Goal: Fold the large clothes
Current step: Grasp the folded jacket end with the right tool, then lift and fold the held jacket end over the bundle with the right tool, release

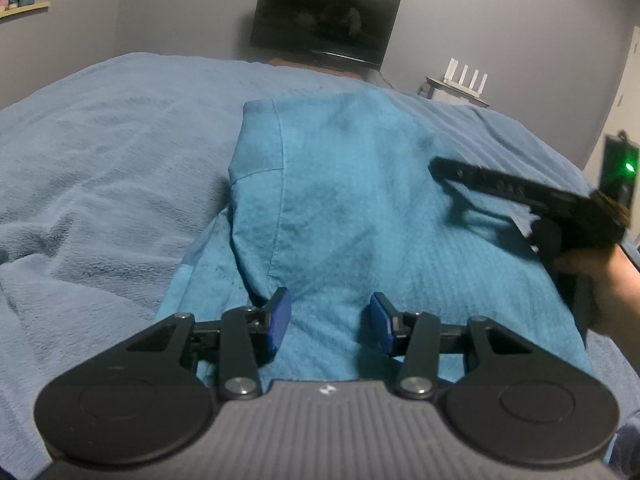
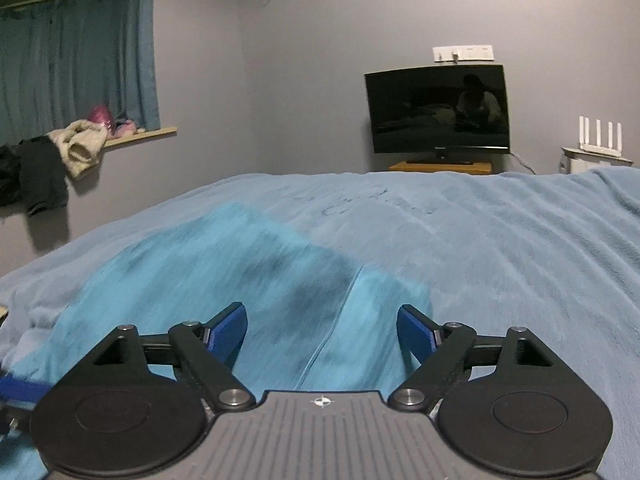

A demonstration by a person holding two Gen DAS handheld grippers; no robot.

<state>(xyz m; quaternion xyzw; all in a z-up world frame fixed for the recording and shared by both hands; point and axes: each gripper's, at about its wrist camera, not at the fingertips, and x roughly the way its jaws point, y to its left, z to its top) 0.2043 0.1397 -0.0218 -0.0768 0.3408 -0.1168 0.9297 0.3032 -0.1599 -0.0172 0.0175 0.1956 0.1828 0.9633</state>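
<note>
A teal garment (image 1: 340, 200) lies folded lengthwise on the blue blanket (image 1: 100, 180) of a bed, one seam running down its left part. My left gripper (image 1: 330, 320) hovers over the garment's near end, its blue pads apart and pressing on nothing. From the right, a hand (image 1: 608, 284) brings the other tool's black finger (image 1: 500, 184) over the garment's right side, blurred. In the right wrist view my right gripper (image 2: 324, 330) stands wide open above the blurred teal garment (image 2: 240, 264), with nothing between its pads.
A dark TV (image 2: 438, 110) on a wooden stand (image 2: 440, 167) stands against the far wall, with a white router (image 2: 600, 136) to its right. At the left, clothes (image 2: 60, 156) hang off a window ledge below a blue curtain (image 2: 80, 64). The blanket (image 2: 500, 248) spreads wide to the right.
</note>
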